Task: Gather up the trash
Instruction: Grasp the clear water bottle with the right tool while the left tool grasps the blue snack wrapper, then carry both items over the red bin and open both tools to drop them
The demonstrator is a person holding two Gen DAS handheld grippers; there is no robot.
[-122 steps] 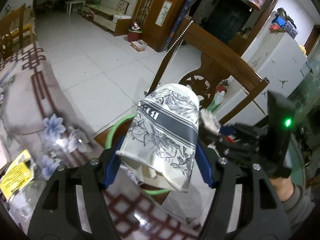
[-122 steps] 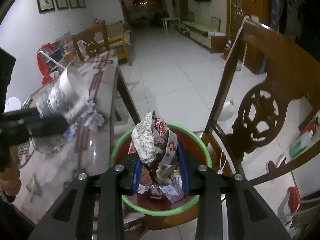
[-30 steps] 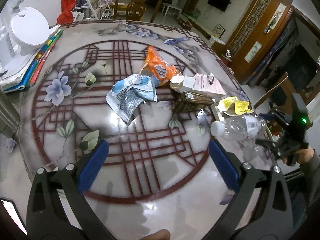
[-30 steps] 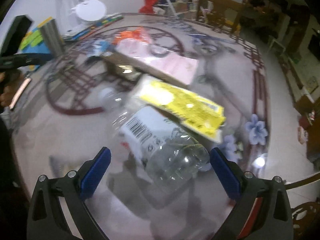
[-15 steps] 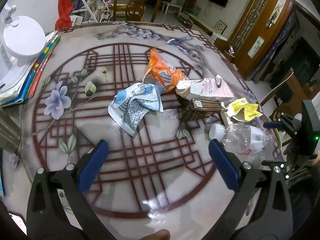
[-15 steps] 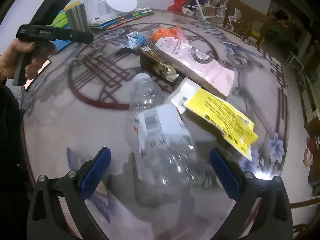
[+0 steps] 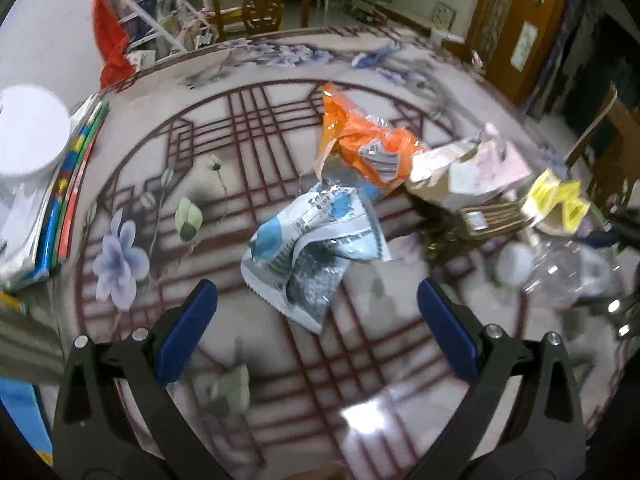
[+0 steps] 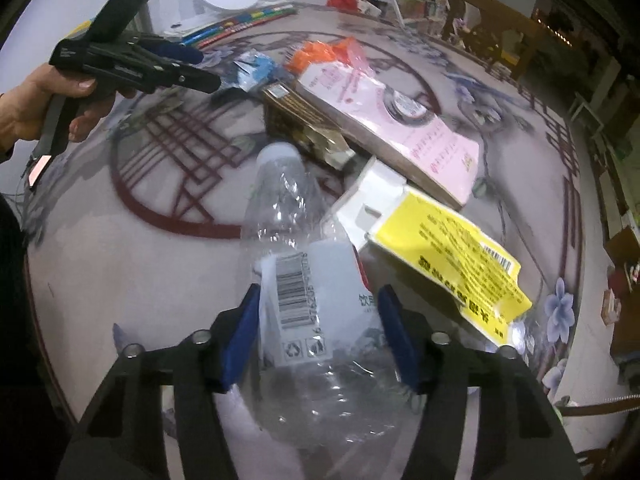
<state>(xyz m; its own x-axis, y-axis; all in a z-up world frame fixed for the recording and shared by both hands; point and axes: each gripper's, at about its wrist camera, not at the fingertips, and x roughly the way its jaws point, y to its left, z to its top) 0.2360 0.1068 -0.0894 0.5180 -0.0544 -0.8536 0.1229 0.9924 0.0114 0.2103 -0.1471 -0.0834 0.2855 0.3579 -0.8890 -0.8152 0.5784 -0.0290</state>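
Note:
My right gripper (image 8: 318, 300) has closed on a clear plastic bottle (image 8: 304, 240) that lies on the table, cap pointing away; the bottle also shows in the left wrist view (image 7: 560, 272). My left gripper (image 7: 316, 300) is open and empty, just above a crumpled blue-and-white wrapper (image 7: 316, 244). Behind the wrapper lie an orange snack bag (image 7: 364, 144), a pink box (image 7: 472, 168), a dark brown box (image 7: 476, 220) and a yellow-labelled card (image 7: 560, 204). In the right wrist view the left gripper (image 8: 188, 68) hovers over the wrapper (image 8: 256, 68).
The round table (image 7: 200, 120) has a dark red lattice and flower pattern. A white lamp base (image 7: 28, 132) and coloured books (image 7: 72, 184) sit at its left edge. Wooden chairs (image 7: 256, 4) stand beyond the far side. The yellow card (image 8: 448, 256) lies right of the bottle.
My right gripper's jaws have closed from wide open onto the bottle. My left gripper has moved forward and down toward the blue-and-white wrapper, still open.

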